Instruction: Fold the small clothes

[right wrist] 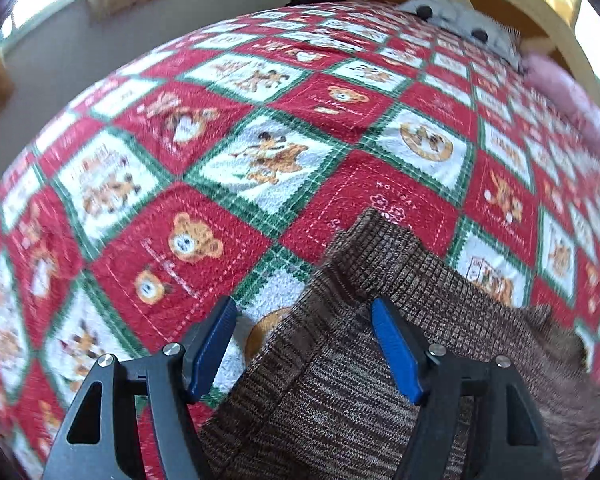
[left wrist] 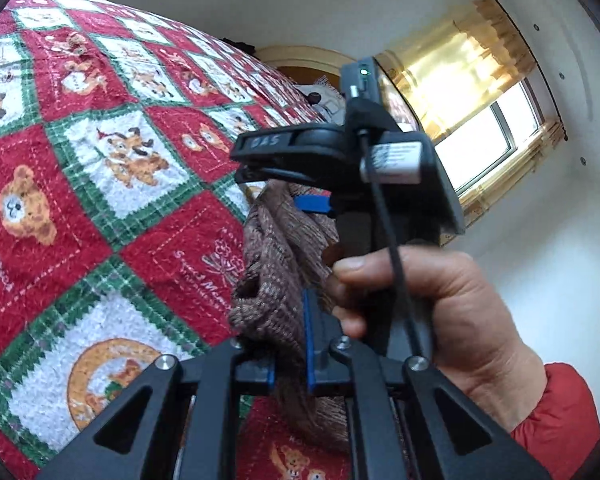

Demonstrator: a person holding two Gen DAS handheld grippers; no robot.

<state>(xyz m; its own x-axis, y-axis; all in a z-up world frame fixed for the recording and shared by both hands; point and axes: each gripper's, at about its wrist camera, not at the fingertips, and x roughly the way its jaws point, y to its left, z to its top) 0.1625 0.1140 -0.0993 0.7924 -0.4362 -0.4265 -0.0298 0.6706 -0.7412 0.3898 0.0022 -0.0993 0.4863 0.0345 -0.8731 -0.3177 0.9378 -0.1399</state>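
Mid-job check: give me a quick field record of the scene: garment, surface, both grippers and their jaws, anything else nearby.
garment: brown knit garment, bunched, partly lifted
surface: red, white and green teddy-bear quilt on a bed
left gripper: jaws shut on the knit, fabric pinched between the blue pads
right gripper: jaws open, garment lying between and under them
right hand: gripping the right gripper's handle, red sleeve at wrist
nearby: grey plush toy at the head of the bed; window with yellow curtains
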